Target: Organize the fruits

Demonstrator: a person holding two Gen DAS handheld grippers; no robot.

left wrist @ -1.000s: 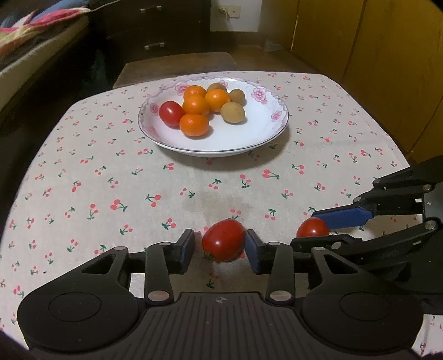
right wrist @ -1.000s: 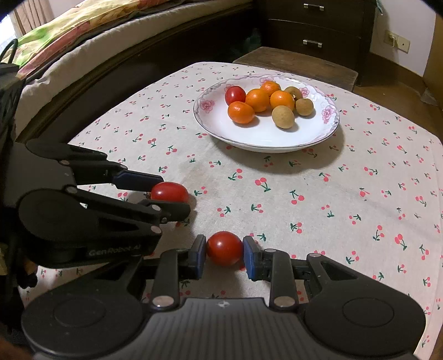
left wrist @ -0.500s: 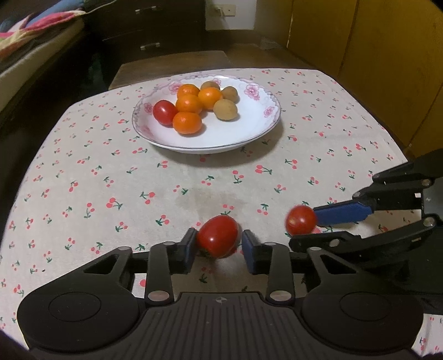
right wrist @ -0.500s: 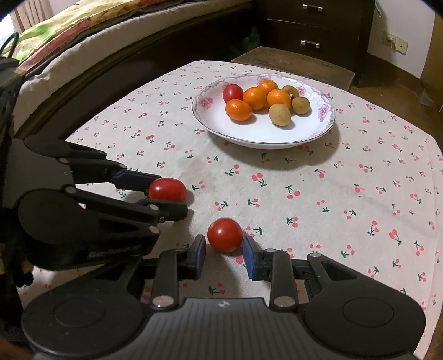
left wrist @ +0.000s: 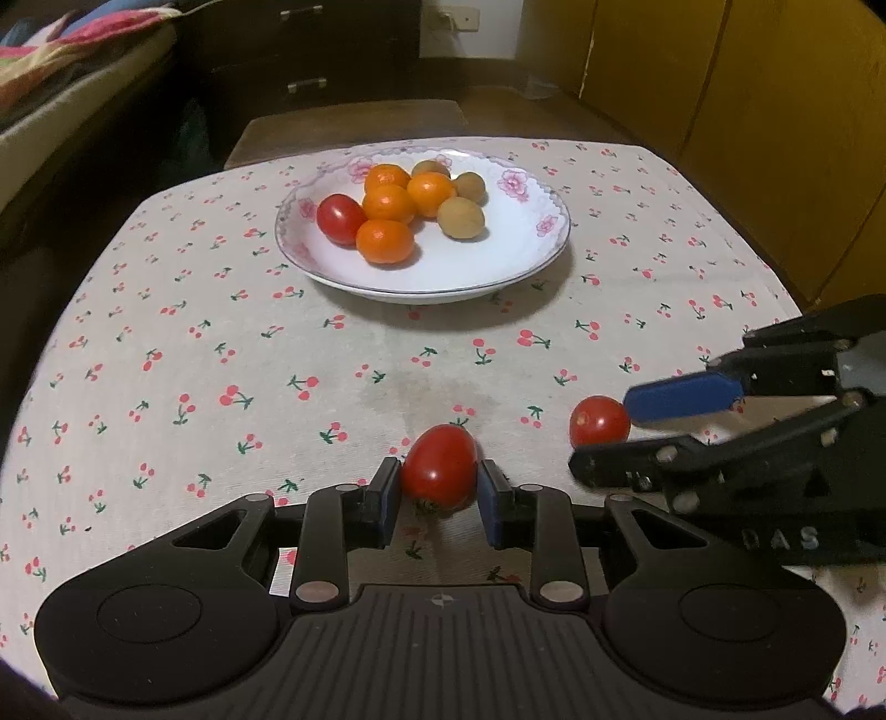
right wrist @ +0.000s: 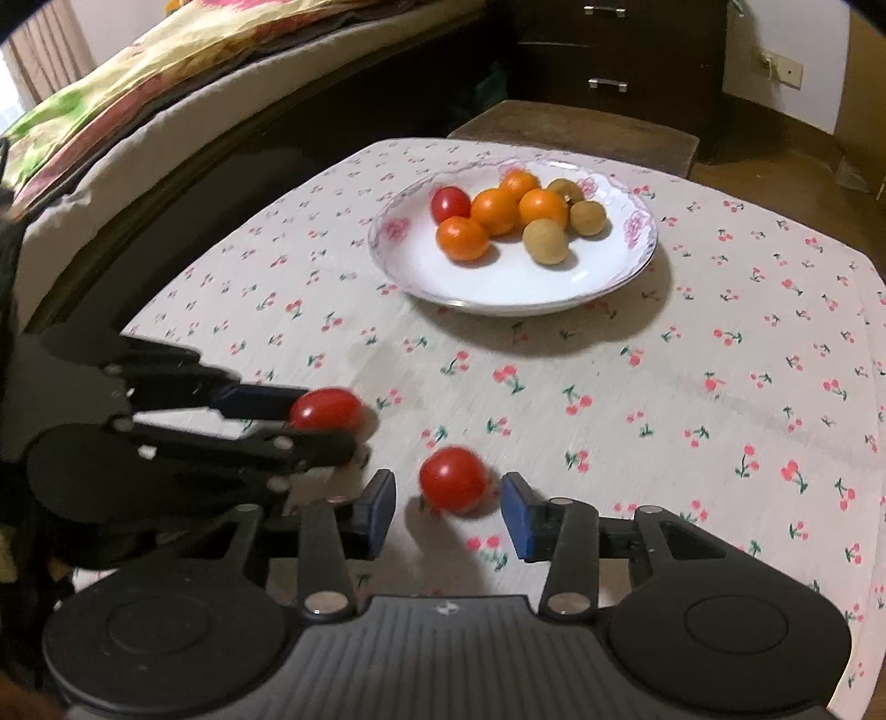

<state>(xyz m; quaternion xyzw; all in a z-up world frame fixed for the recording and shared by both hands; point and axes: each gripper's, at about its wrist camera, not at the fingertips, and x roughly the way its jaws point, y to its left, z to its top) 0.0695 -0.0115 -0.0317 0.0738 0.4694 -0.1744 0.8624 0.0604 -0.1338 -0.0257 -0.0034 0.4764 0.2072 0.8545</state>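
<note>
A white flowered plate [left wrist: 498, 266] [right wrist: 554, 282] at the far middle of the table holds one red tomato [left wrist: 339, 217], several oranges [left wrist: 385, 240] and three brown round fruits [left wrist: 460, 217]. My left gripper [left wrist: 437, 483] is shut on an oval red tomato [left wrist: 439, 468] near the front edge; in the right wrist view this gripper [right wrist: 324, 421] and its tomato [right wrist: 326, 409] show at the left. My right gripper [right wrist: 448, 490] has its jaws opening, and a round red tomato [right wrist: 453, 479] lies on the cloth between them with a gap on each side. From the left wrist view the right gripper [left wrist: 603, 433] stands beside that tomato [left wrist: 599, 421].
A cherry-print cloth [left wrist: 166, 343] covers the table. A wooden stool [left wrist: 349, 130] stands behind the far edge, with dark drawers [left wrist: 302, 50] beyond it. A bed [right wrist: 138, 111] runs along the left side, and yellow cabinet doors [left wrist: 775, 111] line the right.
The left jaws closed onto the oval tomato. The right jaws let go of the round tomato and spread wide; it now lies loose between them.
</note>
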